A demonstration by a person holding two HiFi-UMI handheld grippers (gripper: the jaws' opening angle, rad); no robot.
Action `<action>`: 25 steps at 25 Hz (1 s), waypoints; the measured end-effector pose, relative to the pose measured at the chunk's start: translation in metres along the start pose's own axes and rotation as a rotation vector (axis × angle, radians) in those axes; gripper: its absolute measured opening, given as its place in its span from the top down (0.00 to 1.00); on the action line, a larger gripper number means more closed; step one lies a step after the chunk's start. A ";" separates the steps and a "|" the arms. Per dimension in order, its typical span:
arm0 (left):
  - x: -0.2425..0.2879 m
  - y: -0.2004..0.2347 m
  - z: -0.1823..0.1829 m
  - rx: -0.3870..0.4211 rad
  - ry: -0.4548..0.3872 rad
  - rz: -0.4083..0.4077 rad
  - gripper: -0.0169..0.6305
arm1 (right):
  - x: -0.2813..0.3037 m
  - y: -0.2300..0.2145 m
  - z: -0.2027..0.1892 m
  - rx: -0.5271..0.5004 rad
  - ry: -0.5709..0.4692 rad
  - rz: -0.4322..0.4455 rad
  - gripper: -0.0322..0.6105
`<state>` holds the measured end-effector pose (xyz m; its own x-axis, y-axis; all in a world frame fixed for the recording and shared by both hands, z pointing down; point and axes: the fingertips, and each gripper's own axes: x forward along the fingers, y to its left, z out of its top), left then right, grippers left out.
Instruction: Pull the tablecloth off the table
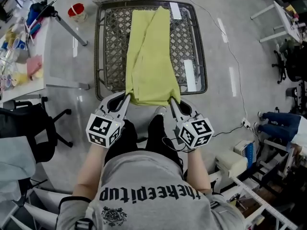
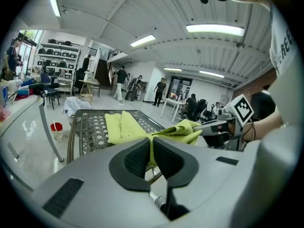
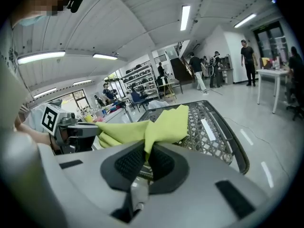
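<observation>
"At the counter's (image 1: pixel 97 56) near edge, what has the tablecloth (image 1: pixel 151 56)?"

"Both. The left hand-held gripper (image 1: pixel 125 98) is clamped tight on its near-left corner, the right hand-held gripper (image 1: pixel 172 102) on the near-right. The yellow-green cloth runs down the counter's middle and overhangs that edge."

"Any writing?"

"The person's grey shirt (image 1: pixel 148 210) reads 'thekeepitup'."

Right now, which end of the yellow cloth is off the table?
The near end: left tongs and right tongs pinch its corners past the table rim. The far end lies flat on top.
</observation>
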<state>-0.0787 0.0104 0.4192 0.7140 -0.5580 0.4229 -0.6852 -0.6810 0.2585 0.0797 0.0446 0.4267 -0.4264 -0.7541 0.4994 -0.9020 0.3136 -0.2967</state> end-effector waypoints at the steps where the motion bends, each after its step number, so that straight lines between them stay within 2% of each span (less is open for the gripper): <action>1: -0.003 0.000 0.004 0.007 -0.008 -0.005 0.93 | -0.002 0.003 0.003 -0.003 -0.011 -0.007 0.92; 13: -0.045 0.006 0.028 0.067 -0.067 -0.096 0.92 | -0.019 0.048 0.025 -0.006 -0.129 -0.083 0.92; 19: -0.043 0.018 0.044 0.095 -0.092 -0.135 0.92 | -0.014 0.054 0.043 0.001 -0.188 -0.136 0.92; 25: -0.028 0.029 0.065 0.119 -0.104 -0.136 0.92 | -0.003 0.048 0.065 -0.017 -0.198 -0.160 0.92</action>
<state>-0.1092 -0.0246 0.3586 0.8140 -0.4989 0.2977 -0.5641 -0.8011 0.1999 0.0422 0.0244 0.3582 -0.2582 -0.8929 0.3689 -0.9587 0.1897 -0.2119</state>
